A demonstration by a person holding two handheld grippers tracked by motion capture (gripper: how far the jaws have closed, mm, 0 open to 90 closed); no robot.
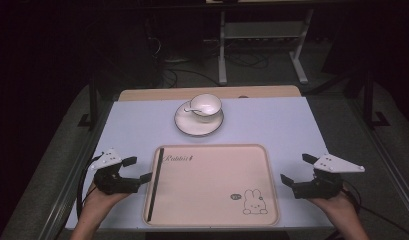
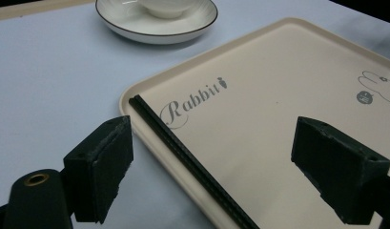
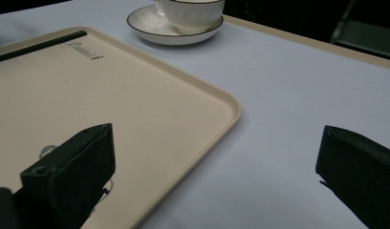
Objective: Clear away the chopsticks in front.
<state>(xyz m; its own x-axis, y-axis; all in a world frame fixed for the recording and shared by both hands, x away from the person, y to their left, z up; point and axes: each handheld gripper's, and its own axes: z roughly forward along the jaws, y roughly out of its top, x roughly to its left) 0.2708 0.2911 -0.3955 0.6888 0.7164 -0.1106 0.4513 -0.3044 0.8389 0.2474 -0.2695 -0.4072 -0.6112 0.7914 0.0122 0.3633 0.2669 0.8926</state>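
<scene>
A cream tray [image 1: 212, 215] printed with "Rabbit" and a rabbit drawing lies at the front middle of the table. A black stick [image 1: 155, 185] lies along the tray's left inner edge; the left gripper view has it as black stick [image 2: 183, 157]. Behind the tray, a white bowl [image 1: 206, 106] with a spoon sits on a white saucer [image 1: 187, 125]. My left gripper [image 1: 137, 170] is open just left of the tray [image 2: 278, 95], and its jaws straddle the tray's left rim. My right gripper [image 1: 297, 170] is open just right of the tray [image 3: 135, 95], with nothing between its jaws.
A pale blue mat [image 1: 272, 120] covers the table, with a wooden edge [image 1: 207, 93] at the back. Beyond the table stand a white metal frame [image 1: 262, 45] and cables on a dark floor. Bare mat lies to either side of the saucer.
</scene>
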